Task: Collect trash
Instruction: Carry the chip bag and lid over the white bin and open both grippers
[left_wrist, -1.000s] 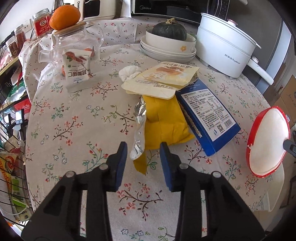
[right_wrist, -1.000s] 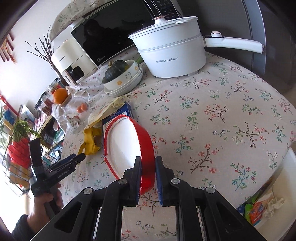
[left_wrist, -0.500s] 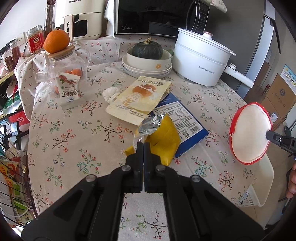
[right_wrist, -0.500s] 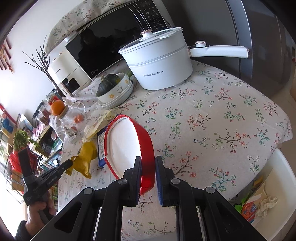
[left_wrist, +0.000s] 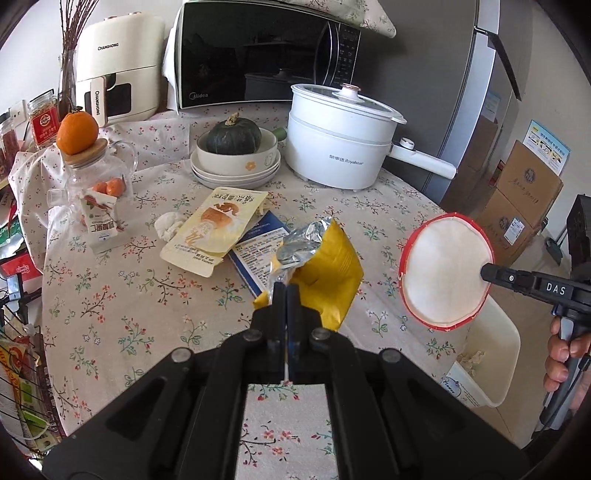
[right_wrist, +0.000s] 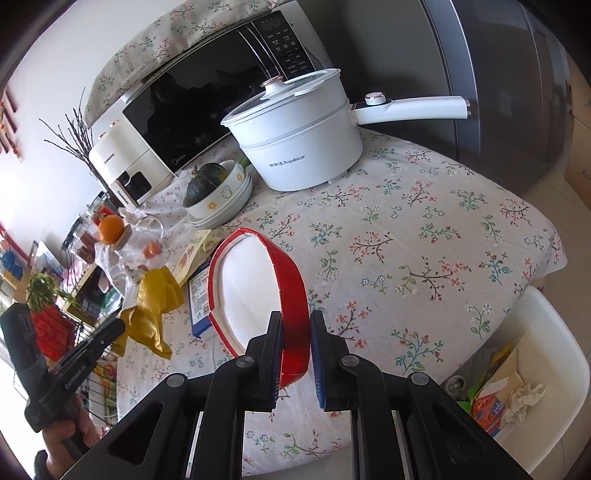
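Left wrist view: the left gripper (left_wrist: 285, 291) has its fingers clenched on the torn foil edge of a yellow snack bag (left_wrist: 325, 277), which hangs clear of the worktop (left_wrist: 155, 295). Only a thin strip of foil is pinched; in my judgement the bag could slip or tear free if swung sharply. A cream pouch (left_wrist: 214, 229), a blue packet (left_wrist: 258, 251) and a crumpled tissue (left_wrist: 168, 226) lie on the worktop, uncollected. A white bin (left_wrist: 491, 354) stands below the worktop edge at right, with some paper visible inside.

Right wrist view: the right gripper (right_wrist: 296, 354) has its fingers closed across the rim of a red-rimmed paper bowl (right_wrist: 258, 295), held on edge above the worktop (right_wrist: 406, 240). The white bin (right_wrist: 546, 369) sits low at right, holding wrappers and tissue. The grip is on one wall only, so the bowl may pivot or crush under pressure. Both loads must pass the worktop edge to reach the bin; I judge that a release too early would drop them on the cloth or the floor. The electric pot (right_wrist: 299, 147) and its long handle stand well apart from this path.
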